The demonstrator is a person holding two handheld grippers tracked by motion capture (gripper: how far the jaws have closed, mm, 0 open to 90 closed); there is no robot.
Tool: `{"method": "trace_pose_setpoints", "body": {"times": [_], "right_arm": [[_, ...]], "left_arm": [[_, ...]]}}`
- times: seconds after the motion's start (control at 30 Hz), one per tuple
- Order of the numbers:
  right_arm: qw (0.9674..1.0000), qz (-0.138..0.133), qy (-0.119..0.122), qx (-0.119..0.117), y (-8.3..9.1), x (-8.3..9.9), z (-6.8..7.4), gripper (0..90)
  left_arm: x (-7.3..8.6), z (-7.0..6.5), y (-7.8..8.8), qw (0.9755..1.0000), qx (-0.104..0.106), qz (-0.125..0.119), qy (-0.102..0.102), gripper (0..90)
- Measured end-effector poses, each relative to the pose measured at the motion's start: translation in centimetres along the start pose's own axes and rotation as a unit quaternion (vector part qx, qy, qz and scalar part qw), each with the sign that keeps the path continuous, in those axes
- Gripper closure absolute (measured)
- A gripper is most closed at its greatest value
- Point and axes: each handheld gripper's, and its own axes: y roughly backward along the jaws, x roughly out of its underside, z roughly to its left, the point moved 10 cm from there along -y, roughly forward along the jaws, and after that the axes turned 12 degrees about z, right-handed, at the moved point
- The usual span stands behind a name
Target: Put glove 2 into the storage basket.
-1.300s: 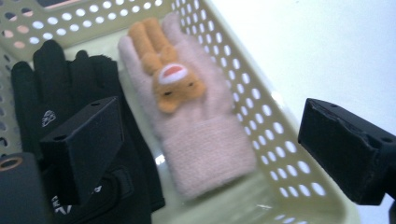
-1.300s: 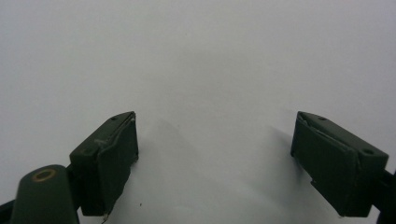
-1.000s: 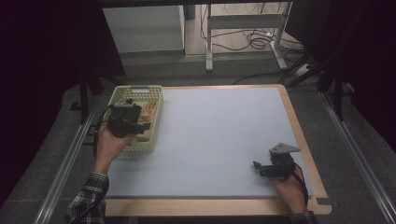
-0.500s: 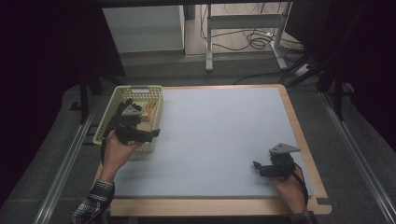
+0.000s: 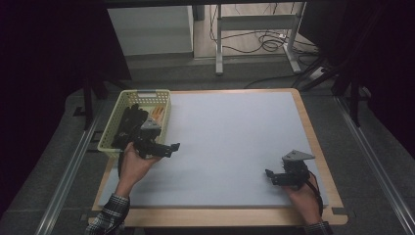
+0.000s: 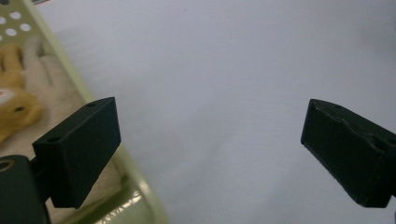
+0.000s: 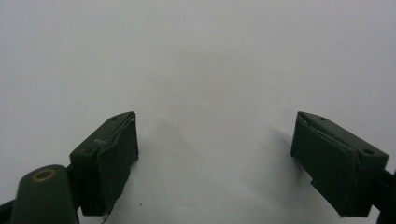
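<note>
The left gripper (image 5: 169, 148) is hovering with jaws spread wide, holding nothing, just beside the perforated pale-green plastic basket (image 5: 111, 138) at the bench's left edge. The right gripper (image 5: 272, 177), also spread, is resting over the smooth grey mat (image 5: 230, 137).

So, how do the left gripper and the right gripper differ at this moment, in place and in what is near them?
The left gripper is at the table's left side, beside the yellow-green basket; the right gripper is near the right front corner, with only bare mat close by. The left gripper view shows the basket's rim and something tan inside; the right gripper view shows plain mat. Both have jaws wide open, holding nothing.
</note>
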Motion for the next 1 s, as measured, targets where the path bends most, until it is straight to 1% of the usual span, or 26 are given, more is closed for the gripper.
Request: {"method": "trace_pose_setpoints", "body": {"times": [0.2, 0.3, 0.4, 0.53, 0.77, 1.0], "right_arm": [[1.0, 0.0, 0.001, 0.0, 0.0, 0.0, 0.0, 14.7], [1.0, 0.0, 0.0, 0.0, 0.0, 0.0, 0.0, 14.7], [1.0, 0.0, 0.0, 0.0, 0.0, 0.0, 0.0, 14.6], [1.0, 0.0, 0.0, 0.0, 0.0, 0.0, 0.0, 14.6], [1.0, 0.0, 0.0, 0.0, 0.0, 0.0, 0.0, 14.6], [1.0, 0.0, 0.0, 0.0, 0.0, 0.0, 0.0, 14.6]], "left_arm": [[-0.2, -1.7, -0.8, 0.9998, 0.017, -0.008, -0.007, 5.3], [-0.2, -2.5, -1.3, 0.9996, 0.019, -0.008, -0.017, 5.2], [-0.3, -3.5, -1.8, 0.9993, 0.027, -0.007, -0.027, 5.2], [-0.3, -4.5, -2.4, 0.9988, 0.035, -0.007, -0.034, 5.1], [0.2, -5.7, -3.4, 0.9981, 0.041, -0.003, -0.045, 4.9], [1.3, -6.3, -4.6, 0.9977, 0.043, 0.004, -0.051, 4.1]]}}
